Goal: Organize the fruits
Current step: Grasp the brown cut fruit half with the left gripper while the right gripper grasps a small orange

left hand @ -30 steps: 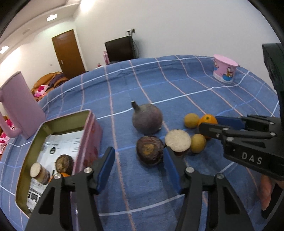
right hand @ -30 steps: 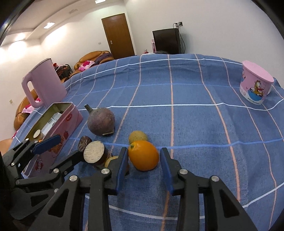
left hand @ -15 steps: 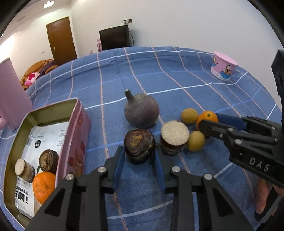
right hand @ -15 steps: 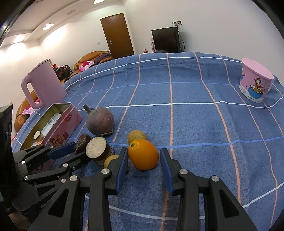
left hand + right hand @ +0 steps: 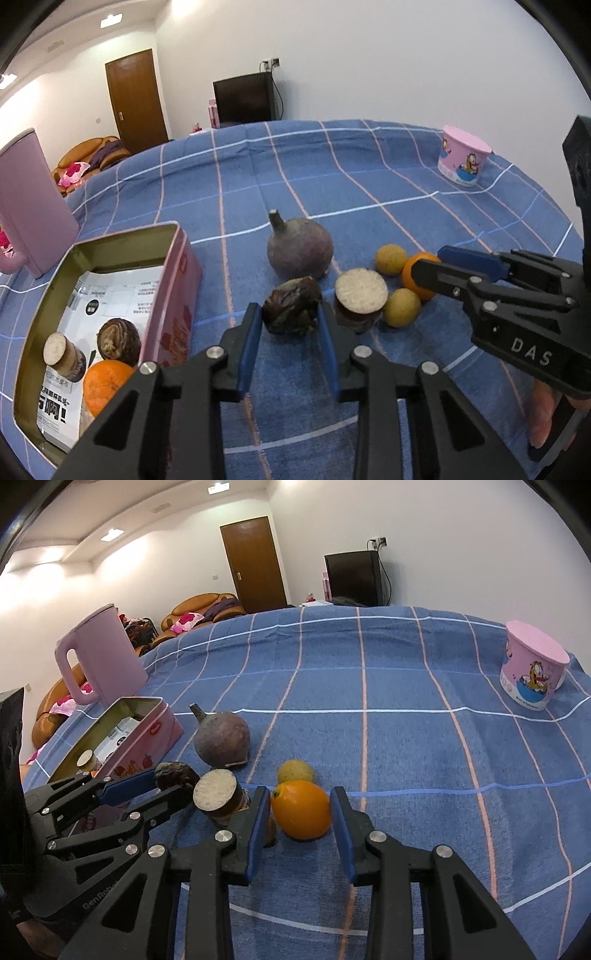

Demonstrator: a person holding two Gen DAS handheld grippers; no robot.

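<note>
My left gripper is shut on a dark brown wrinkled fruit on the blue cloth, both blue pads pressing its sides. To its right stand a cut piece with a pale round face, a big purple round fruit with a stem and two small yellow-green fruits. My right gripper has its jaws closing on an orange, the pads touching its flanks. The open pink tin at the left holds an orange and two brown pieces.
A pink kettle stands behind the tin. A pink cartoon cup sits at the far right near the cloth's edge. Blue checked cloth stretches bare beyond the fruits. A hand shows under the right gripper's handle.
The left jaws came together onto the dark brown fruit. The right jaws narrowed a little around the orange. Neither hand shifted much.
</note>
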